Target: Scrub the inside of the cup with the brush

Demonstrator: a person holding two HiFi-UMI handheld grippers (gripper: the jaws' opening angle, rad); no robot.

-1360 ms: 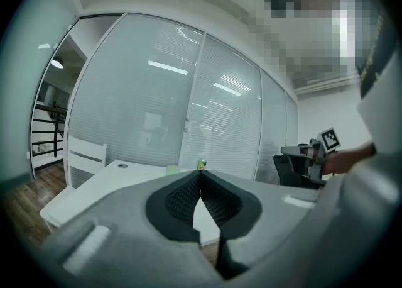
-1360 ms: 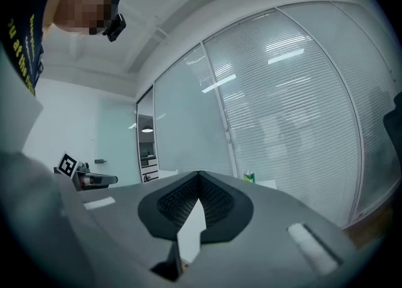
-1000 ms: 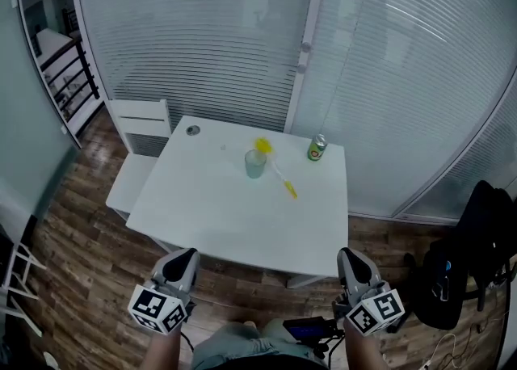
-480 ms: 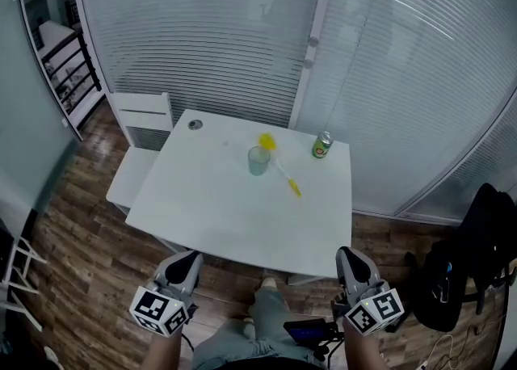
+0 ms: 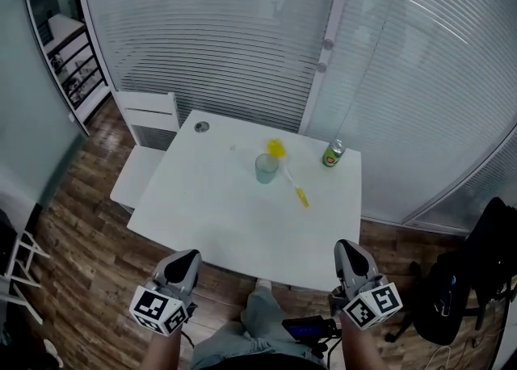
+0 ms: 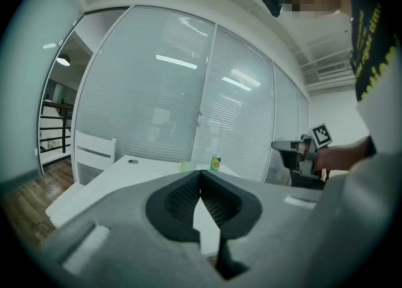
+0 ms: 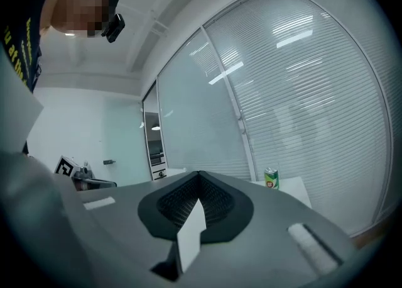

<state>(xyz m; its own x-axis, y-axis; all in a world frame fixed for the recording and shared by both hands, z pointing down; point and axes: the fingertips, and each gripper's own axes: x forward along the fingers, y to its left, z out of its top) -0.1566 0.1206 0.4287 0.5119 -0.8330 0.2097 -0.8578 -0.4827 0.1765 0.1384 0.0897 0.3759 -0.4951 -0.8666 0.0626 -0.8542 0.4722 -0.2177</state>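
Change: the white square table [image 5: 210,215] is now seen lower in the head view than a second ago; an approach is judged to be under way; scrubbing is not yet begun.
Left gripper [image 5: 184,260]: shown at lower left, short of the table's near edge; its jaws are pressed together on nothing.
Right gripper [image 5: 349,254]: shown at lower right; likewise closed and empty.
Cup: the translucent pale-green cup [image 5: 266,169] is stood upright at frame centre; it seems empty, though it is too small for certainty.
Brush: the yellow-headed brush with a pale handle [image 5: 288,176] is laid on the table just right of the cup, not inside it.
Can: the green drink can [image 5: 333,153] is stood at the table's far right corner; its contents cannot be told.
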